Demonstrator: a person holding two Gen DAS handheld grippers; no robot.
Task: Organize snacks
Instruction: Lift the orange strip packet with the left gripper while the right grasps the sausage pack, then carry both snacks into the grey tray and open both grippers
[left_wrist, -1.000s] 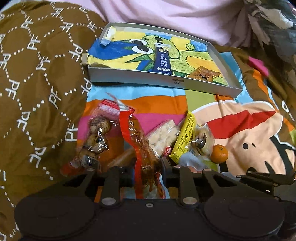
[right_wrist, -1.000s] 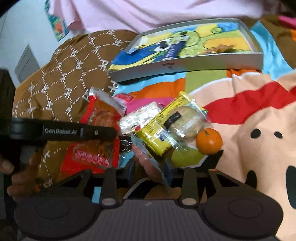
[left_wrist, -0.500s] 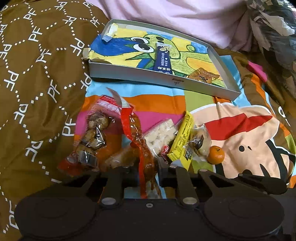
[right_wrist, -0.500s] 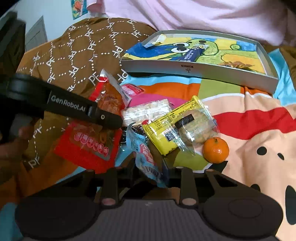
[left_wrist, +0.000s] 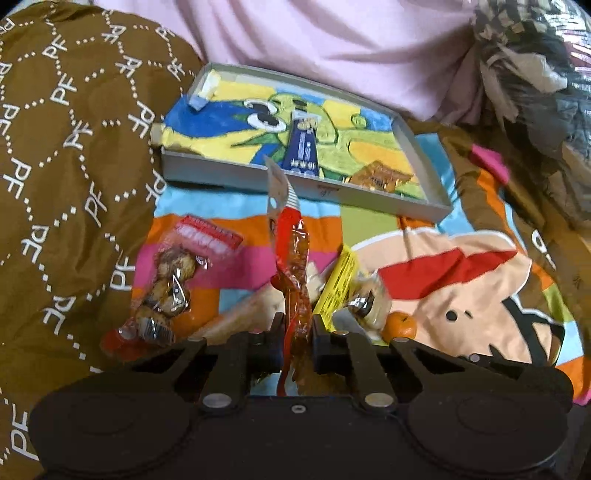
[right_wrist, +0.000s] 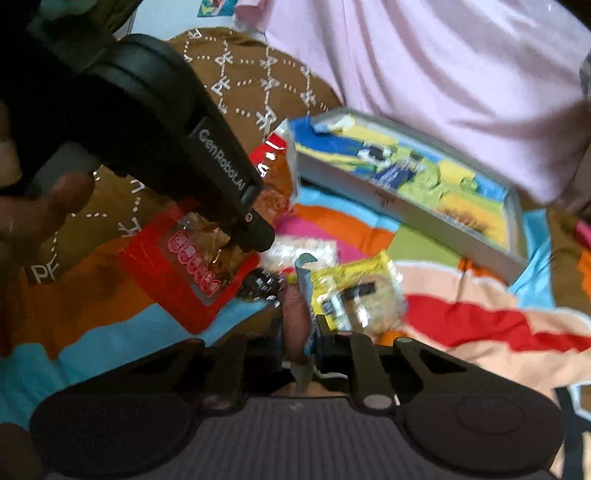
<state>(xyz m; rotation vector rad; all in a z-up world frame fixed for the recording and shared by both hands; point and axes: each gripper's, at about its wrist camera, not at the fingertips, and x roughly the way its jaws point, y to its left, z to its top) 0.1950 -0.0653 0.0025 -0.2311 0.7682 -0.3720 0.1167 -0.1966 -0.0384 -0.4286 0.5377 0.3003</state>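
Closest in, the left gripper (left_wrist: 298, 334) has its jaws clamped on a long red-and-clear snack packet (left_wrist: 293, 258) that stands up between the fingers. The right gripper (right_wrist: 298, 334) is pinched shut on a thin light-blue wrapped sausage stick (right_wrist: 301, 314). Just past them, on the cartoon blanket (left_wrist: 461, 280), sits the loose pile: a clear bag of brown round snacks (left_wrist: 168, 288), a yellow-wrapped cookie pack (right_wrist: 354, 291) and a small orange (left_wrist: 400, 325). Farther back is the grey tray (left_wrist: 221, 175) with a painted liner, holding a dark blue bar (left_wrist: 303, 147) and an orange-brown packet (left_wrist: 376, 177). Pink fabric (left_wrist: 332, 48) lies behind it.
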